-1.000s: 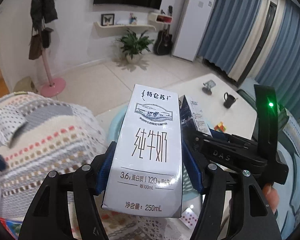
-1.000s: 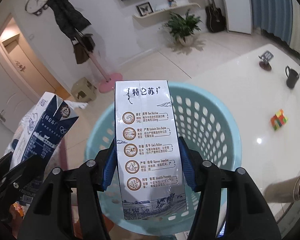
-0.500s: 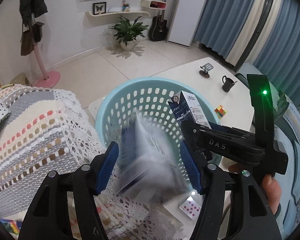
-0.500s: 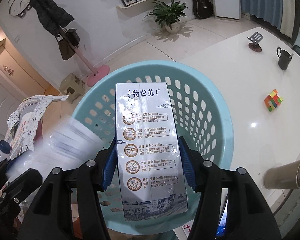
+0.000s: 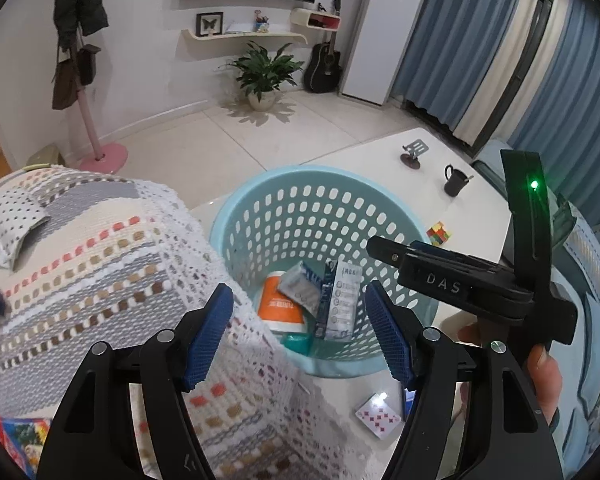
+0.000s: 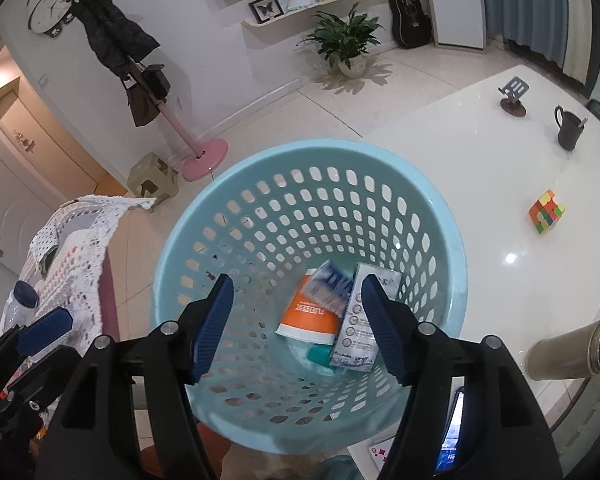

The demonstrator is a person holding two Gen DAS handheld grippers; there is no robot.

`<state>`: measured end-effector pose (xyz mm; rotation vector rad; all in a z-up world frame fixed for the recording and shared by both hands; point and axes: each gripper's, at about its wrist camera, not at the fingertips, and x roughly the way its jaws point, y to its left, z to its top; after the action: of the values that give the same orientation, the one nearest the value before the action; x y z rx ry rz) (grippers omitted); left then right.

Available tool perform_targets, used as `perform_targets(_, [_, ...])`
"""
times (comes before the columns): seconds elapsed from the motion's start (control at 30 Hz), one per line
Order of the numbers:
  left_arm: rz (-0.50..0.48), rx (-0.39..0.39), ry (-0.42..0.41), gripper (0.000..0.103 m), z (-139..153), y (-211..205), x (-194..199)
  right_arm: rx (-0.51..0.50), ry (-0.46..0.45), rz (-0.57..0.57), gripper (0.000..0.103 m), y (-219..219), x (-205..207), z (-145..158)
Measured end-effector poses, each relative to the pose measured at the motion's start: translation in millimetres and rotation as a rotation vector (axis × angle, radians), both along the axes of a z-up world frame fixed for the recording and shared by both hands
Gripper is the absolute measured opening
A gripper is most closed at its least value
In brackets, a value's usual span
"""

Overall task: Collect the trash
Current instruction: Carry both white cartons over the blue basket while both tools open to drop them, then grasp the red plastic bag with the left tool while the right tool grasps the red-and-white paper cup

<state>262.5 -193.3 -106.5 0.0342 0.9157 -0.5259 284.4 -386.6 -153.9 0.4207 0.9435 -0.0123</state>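
Both milk cartons now lie at the bottom of the blue basket [image 6: 172, 280]. One milk carton [image 6: 360, 320] leans on the right side, and the other carton [image 6: 328, 284] lies on top of an orange cup [image 6: 310, 316].

The left gripper [image 5: 300, 332] is wide apart with nothing between its blue pads. The right gripper [image 6: 296, 324] is wide apart too, and empty. Earlier frames show a carton in each one, and the jaws of both have just been opening, so both drops look done.

Both grippers hang over the basket and point down into it. I think the next good thing is to lift them straight up, so they do not bump the rim and tip the basket over. Keep the jaws wide while going up.

Then look for more trash. On the white table [image 6: 480, 160] to the right there is a colour cube [image 6: 546, 210], a black mug [image 6: 568, 128] far off, and a metal bottle [image 6: 572, 354] lying near. These may not be trash, so choose with care. A knitted cloth [image 5: 80, 260] lies to the left, close to the basket.
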Motion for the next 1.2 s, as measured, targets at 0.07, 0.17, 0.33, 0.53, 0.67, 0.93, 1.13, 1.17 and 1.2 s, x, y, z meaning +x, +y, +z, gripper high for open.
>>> perform_targets(0.07, [0.004, -0.018, -0.009, 0.067, 7.0, 5.7, -5.5, -0.009, -0.014, 0.007, 0.063, 5.6, -2.8, 8.3])
perform_targets(0.17, [0.014, -0.031, -0.036, 0.067, 20.1, 16.0, -14.6, -0.021, -0.038, 0.022, 0.063, 15.8, -8.1, 21.3])
perform_targets(0.33, [0.042, -0.060, -0.088, 0.067, 43.7, 38.7, -32.6, -0.036, -0.097, 0.076, 0.063, 42.9, -19.1, 51.7])
perform_targets(0.53, [0.081, -0.077, -0.162, 0.067, 72.5, 67.6, -58.2, -0.091, -0.173, 0.160, 0.063, 89.3, -35.2, 88.4])
perform_targets(0.67, [0.119, -0.080, -0.200, 0.067, 85.8, 91.1, -73.9, -0.118, -0.201, 0.217, 0.063, 122.6, -44.3, 105.1])
perform_targets(0.93, [0.249, -0.058, -0.313, 0.067, 120.5, 159.4, -111.0, -0.140, -0.270, 0.329, 0.063, 189.8, -66.9, 140.8])
perform_targets(1.13, [0.463, -0.117, -0.380, 0.070, 144.0, 259.5, -153.1, -0.166, -0.309, 0.410, 0.062, 245.1, -84.5, 154.3])
perform_targets(1.17, [0.508, -0.114, -0.381, 0.070, 144.3, 278.9, -160.3, -0.163, -0.312, 0.425, 0.060, 255.4, -87.1, 154.7])
perform_targets(1.2, [0.545, -0.113, -0.377, 0.070, 143.3, 295.1, -165.5, -0.159, -0.314, 0.450, 0.046, 267.0, -89.7, 154.1])
